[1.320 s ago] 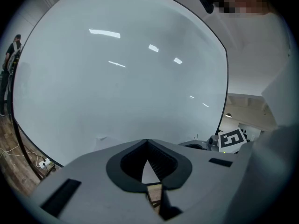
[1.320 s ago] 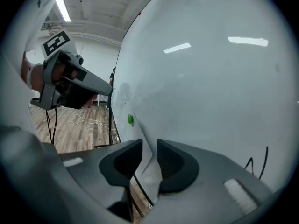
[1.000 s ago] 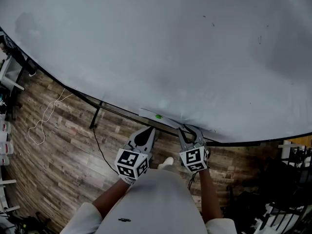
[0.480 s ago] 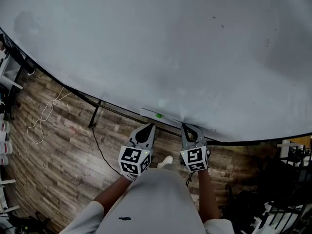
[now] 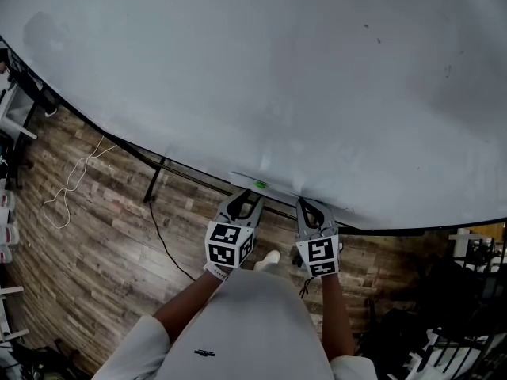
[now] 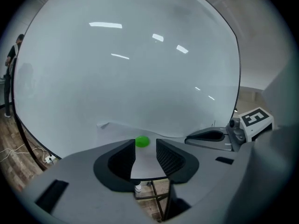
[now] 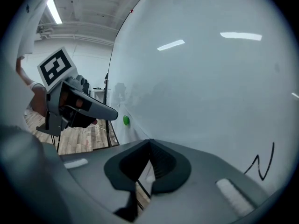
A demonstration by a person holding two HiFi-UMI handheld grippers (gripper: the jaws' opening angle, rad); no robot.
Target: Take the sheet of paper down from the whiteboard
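Observation:
A white sheet of paper [image 5: 295, 193] hangs low on the whiteboard [image 5: 277, 70], pinned by a green magnet [image 5: 259, 184]. My left gripper [image 5: 246, 199] sits just under that magnet, and its jaws have just been opening. In the left gripper view they stand apart around the paper's [image 6: 140, 130] lower edge, with the magnet [image 6: 142, 142] just past the tips of the left gripper [image 6: 145, 146] and the pads pressing nothing. My right gripper [image 7: 149, 143] is shut on the paper's lower edge further right, where the paper [image 7: 136, 133] runs into the jaws.
The whiteboard's black stand leg [image 5: 154, 185] and a black cable [image 5: 162, 244] are on the wooden floor below. A white cord [image 5: 71, 187] lies to the left. Dark equipment [image 5: 467, 291] crowds the lower right. A black marker stroke [image 7: 261, 164] is on the board.
The left gripper has moved up to the board under the green magnet and its jaws have spread. The right gripper's jaws, open a second ago, have closed at the paper's edge.

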